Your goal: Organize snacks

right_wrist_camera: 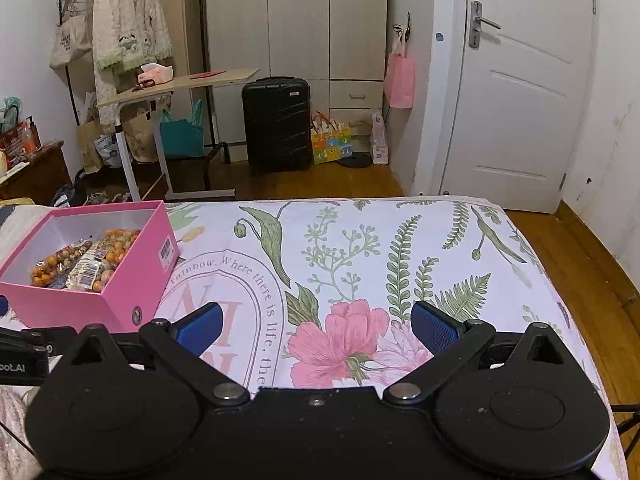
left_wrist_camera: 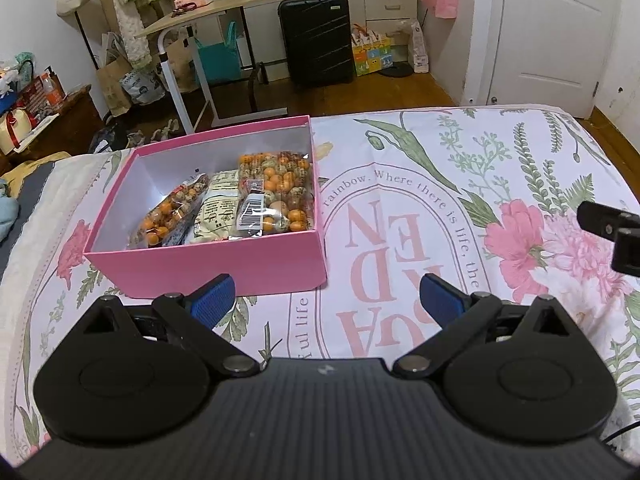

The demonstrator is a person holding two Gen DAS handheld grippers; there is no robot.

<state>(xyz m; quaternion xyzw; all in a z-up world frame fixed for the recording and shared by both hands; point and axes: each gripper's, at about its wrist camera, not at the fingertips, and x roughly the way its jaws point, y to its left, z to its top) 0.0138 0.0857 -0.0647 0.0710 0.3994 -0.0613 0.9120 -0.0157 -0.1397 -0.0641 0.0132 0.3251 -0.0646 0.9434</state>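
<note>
the snacks (left_wrist_camera: 256,200) are lying in the pink box (left_wrist_camera: 208,264) on the bed (left_wrist_camera: 440,200). both the left claw (left_wrist_camera: 328,300) and the right claw (right_wrist_camera: 316,328) are gaping wide, holding nothing. no loose snacks are showing, so lifting away slowly seems best. nothing is blocking; a suitcase (right_wrist_camera: 276,124) is standing far off.

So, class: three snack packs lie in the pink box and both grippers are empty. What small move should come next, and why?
Probably draw both grippers back. The left gripper and right gripper are open and hold nothing, the snack packs already lie inside the pink box, and no loose snack shows on the bedspread.
</note>
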